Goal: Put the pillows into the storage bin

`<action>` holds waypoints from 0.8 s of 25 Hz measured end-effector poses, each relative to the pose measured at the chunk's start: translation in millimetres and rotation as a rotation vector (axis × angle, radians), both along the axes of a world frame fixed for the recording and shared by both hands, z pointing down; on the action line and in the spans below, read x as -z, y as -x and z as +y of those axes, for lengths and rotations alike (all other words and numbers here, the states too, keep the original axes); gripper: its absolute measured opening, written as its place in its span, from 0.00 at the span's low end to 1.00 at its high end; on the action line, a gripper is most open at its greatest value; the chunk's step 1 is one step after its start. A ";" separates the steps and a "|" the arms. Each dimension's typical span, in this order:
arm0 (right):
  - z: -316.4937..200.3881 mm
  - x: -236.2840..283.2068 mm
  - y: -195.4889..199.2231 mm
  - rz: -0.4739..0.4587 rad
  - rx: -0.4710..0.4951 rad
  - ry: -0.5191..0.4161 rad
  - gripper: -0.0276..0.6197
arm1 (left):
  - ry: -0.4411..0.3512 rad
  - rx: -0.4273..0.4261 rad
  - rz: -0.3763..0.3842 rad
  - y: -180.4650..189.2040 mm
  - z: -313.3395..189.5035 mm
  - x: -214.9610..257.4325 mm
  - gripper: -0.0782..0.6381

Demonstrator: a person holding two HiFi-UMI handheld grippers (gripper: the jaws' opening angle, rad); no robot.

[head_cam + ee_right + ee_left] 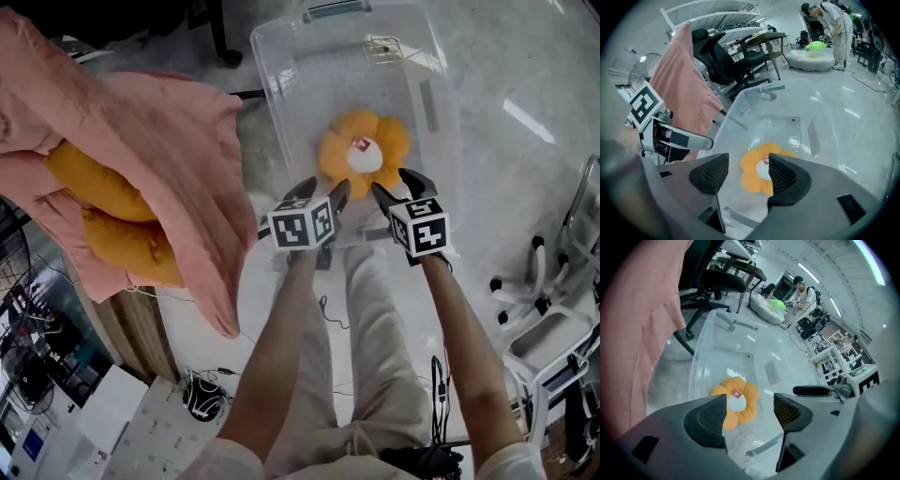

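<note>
So one pillow is down. The orange flower pillow (pixel 364 153) with the white centre and red tag is lying flat on the bottom of the clear storage bin (pixel 281 122), which sits on the floor.

Both claws are over the near end of the bin, a bit above that pillow. The left claw (pixel 323 192) has its jaws apart with nothing between them, and so does the right claw (pixel 396 186). All you see in either gap is the pillow and the bin floor well below. I'd call this the tail end of the drop-off, hands free.

Next up, I think, is the rest of the orange pillows (pixel 103 183) off to the left. They're tucked in under a pink blanket (pixel 178 159) on what looks like a wooden table (pixel 141 328). That means swinging both claws left and getting under or around the blanket, so I grab pillow and not cloth. The blanket could easily get dragged along.

On the views, only the head view actually shows those leftover pillows. In both gripper views that side is just a wall of pink. The gripper views do show the far end of the room, with an office chair (pixel 717 282) just past the bin and a person (pixel 804 291) well beyond it, which the head view cuts off.
</note>
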State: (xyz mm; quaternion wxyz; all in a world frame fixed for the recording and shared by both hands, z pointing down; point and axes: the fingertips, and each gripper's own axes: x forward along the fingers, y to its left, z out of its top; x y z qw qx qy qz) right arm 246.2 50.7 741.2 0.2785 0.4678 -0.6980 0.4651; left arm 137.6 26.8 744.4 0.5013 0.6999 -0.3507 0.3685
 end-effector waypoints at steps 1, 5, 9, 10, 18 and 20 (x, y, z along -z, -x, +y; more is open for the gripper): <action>-2.3 9.6 2.8 -0.005 0.006 -0.012 0.47 | -0.010 0.020 0.006 3.3 -2.9 10.2 0.57; -12.9 42.8 6.2 -0.026 0.010 -0.058 0.49 | -0.065 0.058 0.041 7.1 -14.5 50.7 0.55; -16.2 83.4 14.1 -0.077 0.015 -0.100 0.53 | -0.114 0.077 0.073 10.1 -13.8 96.7 0.55; -17.4 93.7 16.1 -0.084 0.025 -0.114 0.53 | -0.121 0.083 0.086 9.9 -13.0 107.3 0.55; -38.5 163.0 58.9 -0.126 0.122 -0.212 0.55 | -0.207 0.121 0.127 44.7 -15.8 175.5 0.54; -42.2 181.0 76.2 -0.151 0.156 -0.234 0.55 | -0.244 0.165 0.130 59.1 -20.7 195.4 0.53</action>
